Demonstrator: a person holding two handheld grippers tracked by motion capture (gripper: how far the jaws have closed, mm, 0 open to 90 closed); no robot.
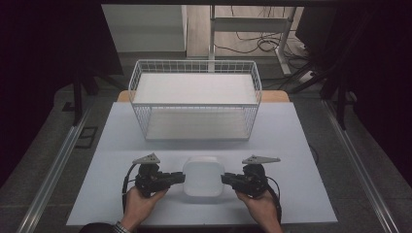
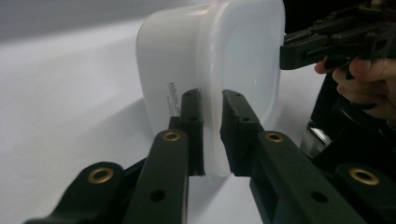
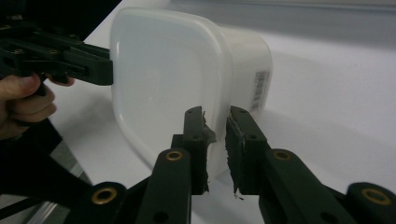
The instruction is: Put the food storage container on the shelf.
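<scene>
Both grippers clenched on the white plastic tub
Left gripper and right gripper pinch its opposite rims; looks light, smooth, slightly flexible.

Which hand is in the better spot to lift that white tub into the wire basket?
Neither alone, probably: left gripper and right gripper each clamp an opposite rim of the white tub, so both likely lift together toward the wire basket.

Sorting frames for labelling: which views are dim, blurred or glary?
High view: dark surround, evenly lit pale table, soft focus. Left gripper view: white translucent plastic container bright, near black tongs slightly blurred. Right gripper view: container washed out, its label unreadable.
</scene>
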